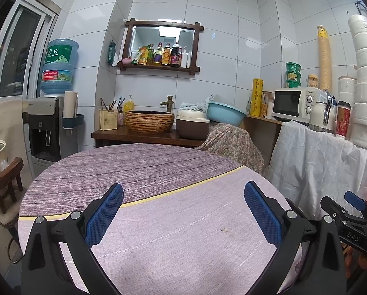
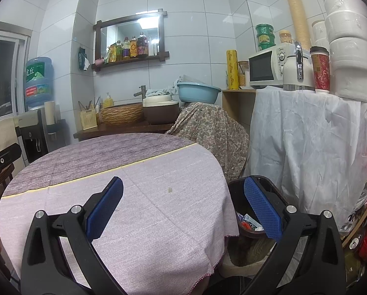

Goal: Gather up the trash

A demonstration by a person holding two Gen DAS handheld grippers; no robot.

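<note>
Some trash (image 2: 251, 222) behind right tool (image 2: 183, 211) (in bin (image 2: 235, 189)).

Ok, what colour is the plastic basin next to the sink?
Light blue; the plastic basin shows best in the right wrist view, resting atop a paisley-patterned cloth.

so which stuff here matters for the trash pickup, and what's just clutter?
Job:
- trash bin beside the table, wrappers inside
- small scrap on the tablecloth
- left gripper, right gripper, both open, empty

Clutter:
- microwave
- blue basin
- water dispenser
- kettle
</note>
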